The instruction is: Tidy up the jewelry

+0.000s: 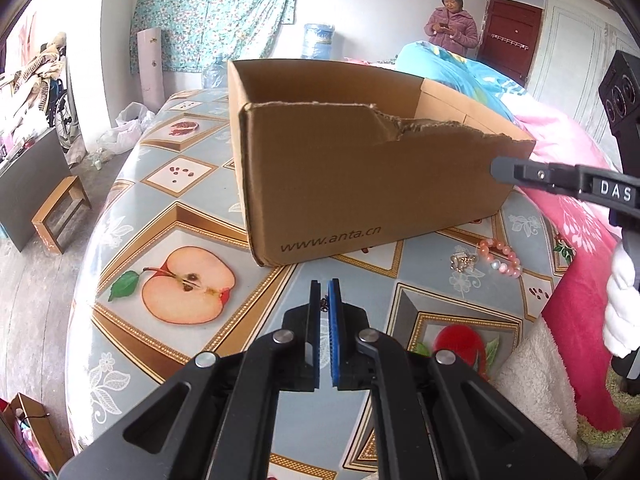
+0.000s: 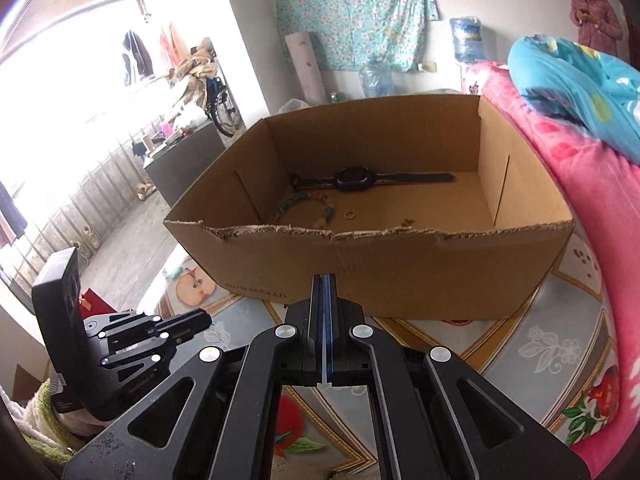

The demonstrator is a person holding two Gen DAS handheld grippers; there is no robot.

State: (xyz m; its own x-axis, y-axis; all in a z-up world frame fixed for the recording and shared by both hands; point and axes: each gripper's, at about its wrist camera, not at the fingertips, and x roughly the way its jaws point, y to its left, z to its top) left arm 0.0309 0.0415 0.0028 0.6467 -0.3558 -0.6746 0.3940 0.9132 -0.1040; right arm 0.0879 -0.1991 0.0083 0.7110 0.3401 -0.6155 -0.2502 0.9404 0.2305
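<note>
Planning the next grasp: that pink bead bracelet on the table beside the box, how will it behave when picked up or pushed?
The pink bead bracelet is probably floppy: separate round beads on a string, lying in a loose loop. Pinched at one spot, it would likely droop. Pushed, the smooth beads may slide or roll on the glossy table cover. It looks light, and may drag the silver trinket beside it.

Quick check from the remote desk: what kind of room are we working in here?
Probably a lived-in bedroom at home: folded quilts lie beside the fruit-print table cover, a floral cloth hangs on the wall, and a water jug and wheelchair stand behind.
</note>
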